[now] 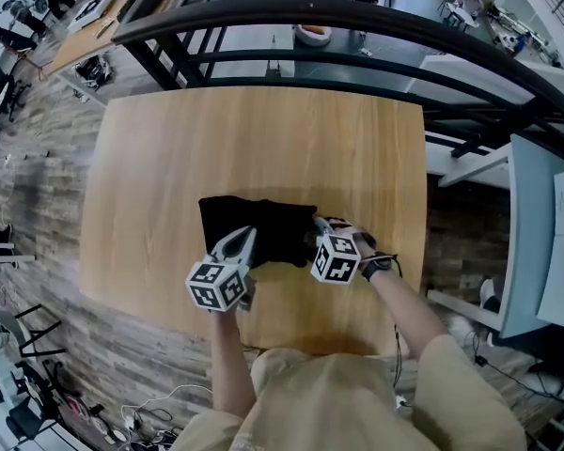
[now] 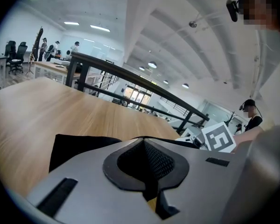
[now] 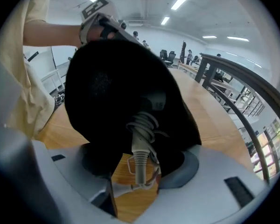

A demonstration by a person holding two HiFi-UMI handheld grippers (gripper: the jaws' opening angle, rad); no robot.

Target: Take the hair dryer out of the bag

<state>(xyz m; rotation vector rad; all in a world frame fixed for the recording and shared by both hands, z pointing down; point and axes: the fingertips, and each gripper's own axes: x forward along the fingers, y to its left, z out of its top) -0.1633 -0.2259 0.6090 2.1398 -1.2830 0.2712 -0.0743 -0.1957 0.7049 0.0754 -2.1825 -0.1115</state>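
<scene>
Right gripper view: the right claw tilts steeply down, its jaws spread wide on either side of the grey cord of the hair dryer, which sits in the mouth of the black bag. The left claw, pressed together on the bag's near edge, lifts that edge off the wooden surface.
</scene>
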